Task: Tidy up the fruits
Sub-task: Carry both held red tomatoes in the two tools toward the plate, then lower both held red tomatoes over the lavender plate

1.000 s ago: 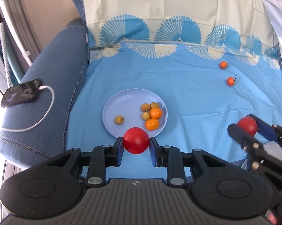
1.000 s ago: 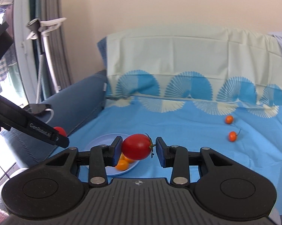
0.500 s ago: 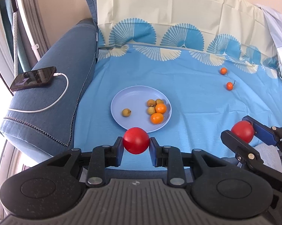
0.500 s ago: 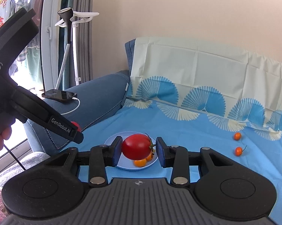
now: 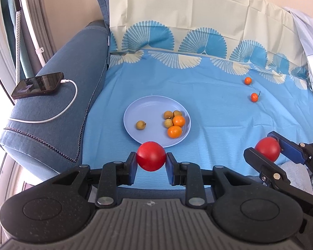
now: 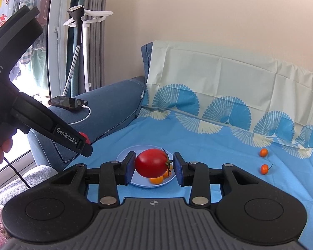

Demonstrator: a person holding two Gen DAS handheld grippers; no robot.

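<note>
My left gripper (image 5: pixel 151 162) is shut on a red tomato (image 5: pixel 151 156), held above the near edge of a light blue plate (image 5: pixel 148 108). The plate holds two small oranges (image 5: pixel 174 131) and several yellow-brown fruits (image 5: pixel 140 124). My right gripper (image 6: pixel 154 165) is shut on a second red tomato (image 6: pixel 151 163) with a stem, held in the air in front of the plate (image 6: pixel 123 153). It also shows at the right of the left wrist view (image 5: pixel 268 148). Two small orange fruits (image 5: pixel 254 97) lie on the blue sheet at the far right.
A blue patterned sheet (image 5: pixel 208 95) covers the sofa seat. A phone (image 5: pixel 37 85) on a white charging cable lies on the blue armrest (image 5: pixel 58 112) at left. A garment steamer stand (image 6: pixel 81 48) stands by the window. A cushion back (image 5: pixel 198 16) rises behind.
Both grippers have drawn back and up from the plate with their tomatoes still held. The plate and phone appear farther off.
</note>
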